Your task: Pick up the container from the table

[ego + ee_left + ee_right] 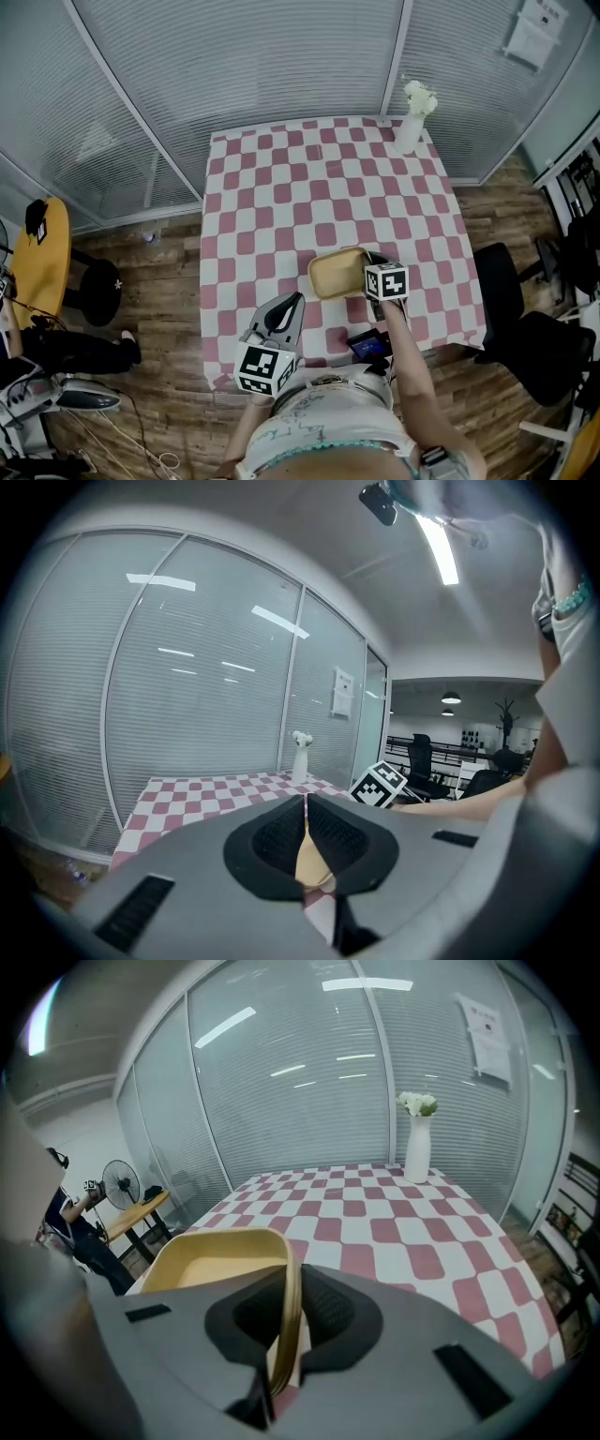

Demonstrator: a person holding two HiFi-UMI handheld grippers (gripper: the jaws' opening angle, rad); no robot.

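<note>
checked table (281,187) before blind-covered glass walls: my right gripper (286,1312) is clamped on one side wall of the yellow container (202,1265), one jaw inside the rim and one outside, near the table's front edge. my left gripper (306,829) hangs nearby, jaws together with nothing between them. the grasp looks made and the lift is what is left; i cannot tell whether the base is clear of the cloth.
</note>
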